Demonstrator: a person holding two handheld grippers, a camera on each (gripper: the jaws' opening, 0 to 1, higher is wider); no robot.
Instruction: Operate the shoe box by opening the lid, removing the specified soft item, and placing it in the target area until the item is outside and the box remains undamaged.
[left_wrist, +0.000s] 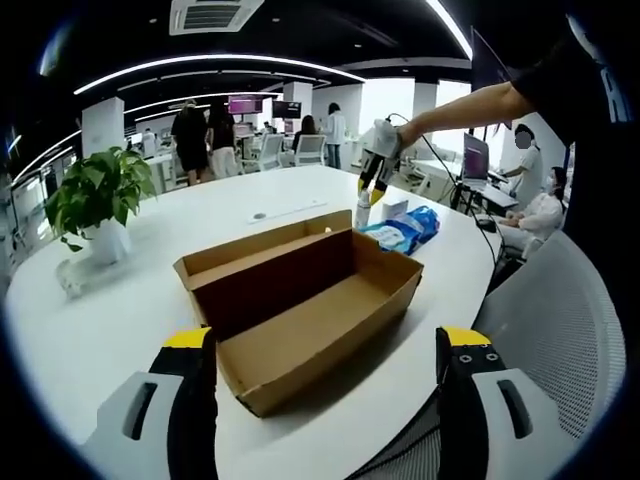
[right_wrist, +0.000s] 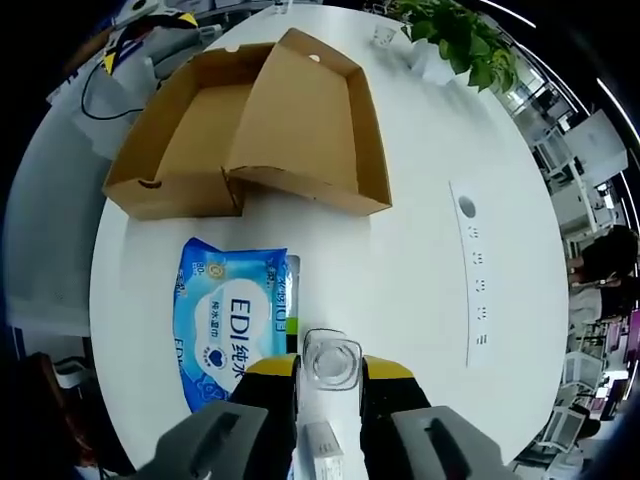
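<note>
White desk (right_wrist: 420, 240): shoe box (right_wrist: 250, 125) lid open and empty, blue wipes pack (right_wrist: 230, 320) out beside it, right claw (right_wrist: 330, 385) pinching clear bottle (right_wrist: 331, 360), left claw (left_wrist: 325, 345) spread; task about done.

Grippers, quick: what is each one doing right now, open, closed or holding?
Left gripper: open, holding nothing, in front of the shoe box.
Right gripper: closed on a small clear bottle.

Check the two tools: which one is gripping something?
The right tool: its jaws clamp a small clear container beside the blue wipes pack. The left tool is open, nothing between its jaws, facing the open shoe box.
</note>
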